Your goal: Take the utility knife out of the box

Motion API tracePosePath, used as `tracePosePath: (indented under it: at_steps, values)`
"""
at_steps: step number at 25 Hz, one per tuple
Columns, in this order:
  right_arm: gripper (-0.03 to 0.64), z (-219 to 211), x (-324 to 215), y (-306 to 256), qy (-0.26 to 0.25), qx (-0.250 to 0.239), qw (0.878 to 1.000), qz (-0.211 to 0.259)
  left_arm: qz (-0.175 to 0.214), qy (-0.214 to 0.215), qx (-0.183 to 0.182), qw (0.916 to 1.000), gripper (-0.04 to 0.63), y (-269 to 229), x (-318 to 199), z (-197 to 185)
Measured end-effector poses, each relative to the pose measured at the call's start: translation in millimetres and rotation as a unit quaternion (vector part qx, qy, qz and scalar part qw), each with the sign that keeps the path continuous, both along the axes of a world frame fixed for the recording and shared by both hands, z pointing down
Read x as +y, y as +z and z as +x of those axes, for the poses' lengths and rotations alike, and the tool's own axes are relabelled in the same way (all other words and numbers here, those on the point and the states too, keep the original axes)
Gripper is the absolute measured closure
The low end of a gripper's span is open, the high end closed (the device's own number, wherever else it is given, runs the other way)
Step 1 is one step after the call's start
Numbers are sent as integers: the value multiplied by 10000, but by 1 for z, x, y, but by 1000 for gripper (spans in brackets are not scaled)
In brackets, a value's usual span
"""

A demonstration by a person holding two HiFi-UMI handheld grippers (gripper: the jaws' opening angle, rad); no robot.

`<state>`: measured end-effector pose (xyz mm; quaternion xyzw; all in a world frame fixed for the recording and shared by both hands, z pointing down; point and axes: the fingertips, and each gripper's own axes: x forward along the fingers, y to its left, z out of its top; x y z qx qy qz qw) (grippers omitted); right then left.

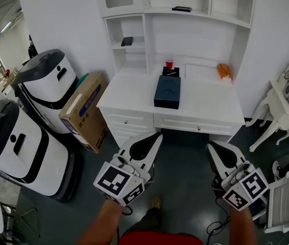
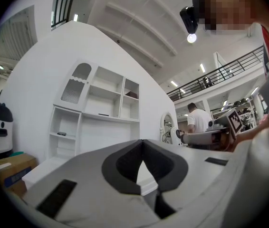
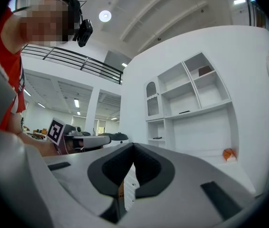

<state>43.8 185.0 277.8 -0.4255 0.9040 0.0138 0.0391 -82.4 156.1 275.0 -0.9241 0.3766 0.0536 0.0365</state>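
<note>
Dark blue, the box (image 1: 167, 91) stands near the middle of the white desk (image 1: 129, 93), lid on top. I can't make out the utility knife from here. Just behind the box are a small dark item (image 1: 170, 72) and a red cup (image 1: 169, 64), with something orange (image 1: 224, 71) off to the right by the back panel. The person stands short of the desk over the dark floor, both tools pointed at it. The left gripper (image 1: 156, 136) has its jaws pressed together with nothing between them. The right gripper (image 1: 212, 147) is the same, its pads meeting at the tips and empty. A cardboard carton (image 1: 86, 111) leans against the desk's left side.
</note>
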Motion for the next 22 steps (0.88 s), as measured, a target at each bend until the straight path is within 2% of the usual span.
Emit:
tracePosePath:
  at_steps: [10,22]
  values:
    - [616,-25,-145,-11,189,135,9997,22,55,319,-48,9995,572,-2,-144,-10]
    - [617,-19,-260,-5,176,246,9995,-50,-83,403,-261,9988,572,10,-265,4]
